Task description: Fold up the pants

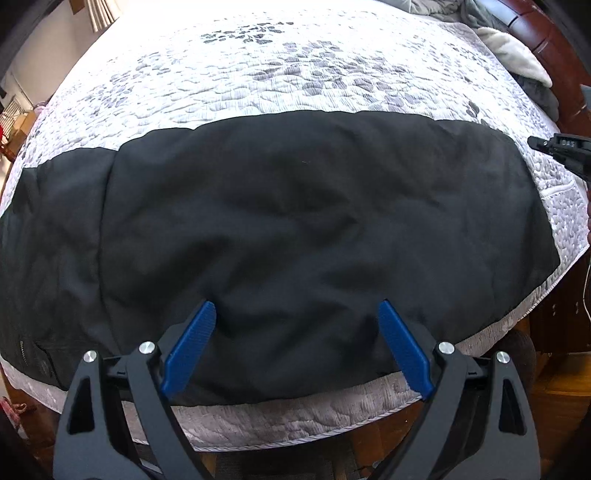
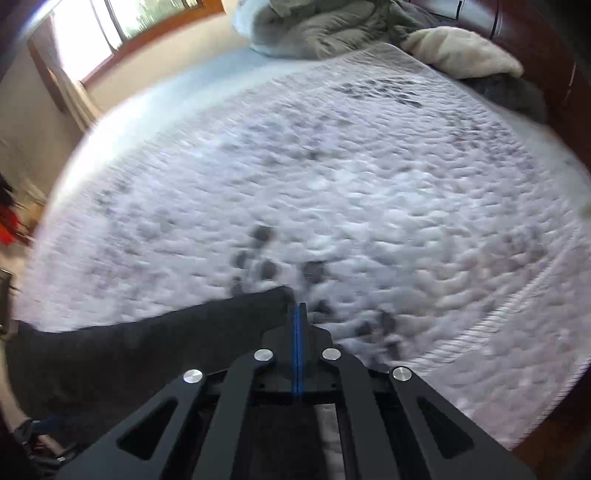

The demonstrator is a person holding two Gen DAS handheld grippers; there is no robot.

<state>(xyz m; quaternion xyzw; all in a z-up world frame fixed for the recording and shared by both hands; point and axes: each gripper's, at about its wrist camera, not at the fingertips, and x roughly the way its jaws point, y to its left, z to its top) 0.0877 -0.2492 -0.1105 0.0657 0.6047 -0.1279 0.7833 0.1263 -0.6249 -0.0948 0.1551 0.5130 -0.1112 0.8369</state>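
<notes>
Black pants point(image 1: 295, 221) lie spread flat across the near part of a quilted bed point(image 1: 295, 74). My left gripper point(image 1: 295, 306) hangs open just above the pants' near edge, its blue pads point(image 1: 192, 343) wide apart with nothing pinched. At the right edge of the left wrist view, my right gripper point(image 1: 533, 142) points at the pants' far right corner. In the blurred right wrist view the right gripper point(image 2: 298, 308) is shut, blue pads together, right beside the pants' corner point(image 2: 129, 350). I see no cloth between the pads.
The grey-patterned white quilt point(image 2: 332, 184) stretches away behind the pants. Heaped blankets point(image 2: 332, 29) and a cream throw point(image 2: 461, 51) lie by the dark wooden headboard point(image 1: 554, 37). A window point(image 2: 110, 22) is at the far left. Wooden floor point(image 1: 554, 387) lies below the bed edge.
</notes>
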